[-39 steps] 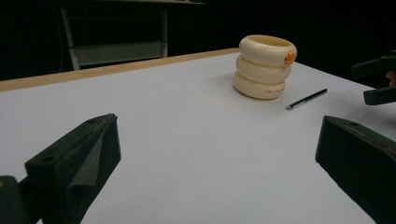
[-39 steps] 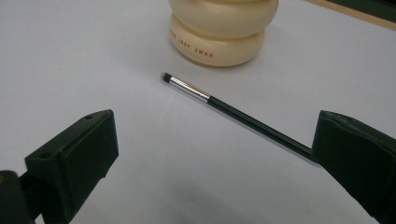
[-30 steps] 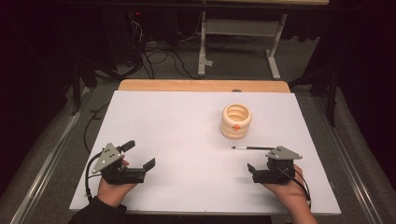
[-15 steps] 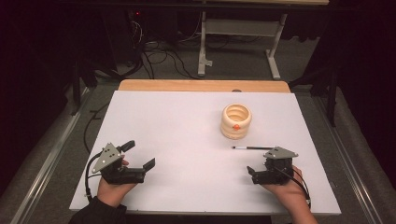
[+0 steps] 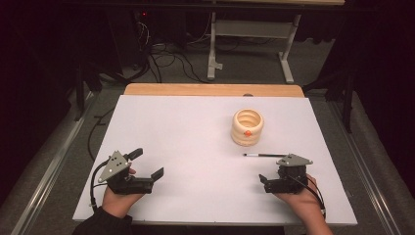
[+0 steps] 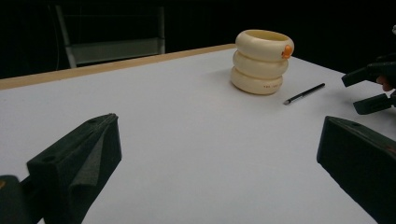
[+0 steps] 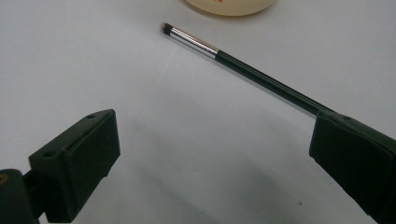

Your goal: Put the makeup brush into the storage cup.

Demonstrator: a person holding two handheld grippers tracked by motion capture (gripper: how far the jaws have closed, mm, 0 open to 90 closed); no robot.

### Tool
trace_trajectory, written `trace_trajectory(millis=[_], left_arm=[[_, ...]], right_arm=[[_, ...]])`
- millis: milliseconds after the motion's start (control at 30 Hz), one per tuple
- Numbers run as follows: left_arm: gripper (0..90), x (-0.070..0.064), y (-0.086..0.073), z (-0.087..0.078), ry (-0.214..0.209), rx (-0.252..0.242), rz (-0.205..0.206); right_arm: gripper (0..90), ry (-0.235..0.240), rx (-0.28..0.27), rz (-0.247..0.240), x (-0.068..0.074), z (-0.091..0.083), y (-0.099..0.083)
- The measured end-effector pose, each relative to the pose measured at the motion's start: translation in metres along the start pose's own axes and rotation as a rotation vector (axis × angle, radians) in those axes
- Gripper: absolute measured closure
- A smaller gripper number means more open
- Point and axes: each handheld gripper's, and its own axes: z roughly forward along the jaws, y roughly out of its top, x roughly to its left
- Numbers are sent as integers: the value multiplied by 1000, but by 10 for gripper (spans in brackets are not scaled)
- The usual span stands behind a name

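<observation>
I saw the desk [image 5: 195,127] covered by a white sheet, with a strip of bare wood showing along its far edge. On the right half, nearer the far edge than the near one, stood a cream holder [image 5: 247,127] shaped like three stacked rings, upright, with a small orange dot [image 5: 248,132] on its side; from above its mouth was open, but I could not tell whether anything lay inside it. In the left gripper view the same holder [image 6: 260,61] sat toward the far right, the orange dot up near its rim. Just on the near side of the holder lay a thin black brush [image 5: 264,155], flat on the sheet and apart from the holder, running roughly parallel to the near edge. In the right gripper view the brush [image 7: 243,67] showed a dark tip, a silver collar and a black handle, and the handle ran down behind my right-hand jaw; I could not tell whether the jaw touched it. My left gripper [image 5: 147,171] sat near the near-left corner, held in my left hand [image 5: 117,198], its jaws spread wide with only bare sheet between them. My right gripper [image 5: 268,180] sat toward the near-right corner, just on the near side of the brush, held in my right hand [image 5: 301,200], its jaws likewise wide apart and gripping nothing.
</observation>
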Motion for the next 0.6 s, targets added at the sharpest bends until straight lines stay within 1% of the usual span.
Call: trace_trajectory(millis=[67,100,133,200,233,267,333,367,400,467,500,533,567,600], left_arm=[[2,-1,0,0,2,-1,0],[1,-2,0,0,1,-5,-4],[1,-2,-1,0,1,-6,-7],[1,-2,-1,-1,-1,-5,-8],[1,-2,-1,-1,-5,-7,-8],[1,-2,-1,-1,-7,-9,-8],[1,-2,-1,-1,-11,-12,-8],[0,-2,0,-2,-15,-14,-10],[1,-2,0,-2,-15,-14,-10],[1,-2,0,-2,-17,-13,-7],[1,-2,0,-2,-21,-16,-6],[0,-2,0,-2,-21,-16,-6],[1,-3,0,-2,-26,-17,-1],[0,-4,0,-2,-28,-16,1]], right_arm=[[31,1,2,-1,0,0,0],[32,-2,16,-1,0,0,1],[32,-4,18,7,0,0,3],[32,-3,22,1,1,0,4],[33,-7,32,-2,2,-1,5],[33,-8,50,-16,2,-1,6],[33,-13,60,-25,3,-1,7],[33,-3,85,-26,2,-1,7],[36,-3,98,-23,2,-2,8],[39,2,105,-20,1,-2,9],[43,1,126,-16,-2,-4,11],[43,1,126,-16,-2,-4,11],[44,12,148,-14,-4,-5,12],[44,7,161,-18,-5,-6,13]])
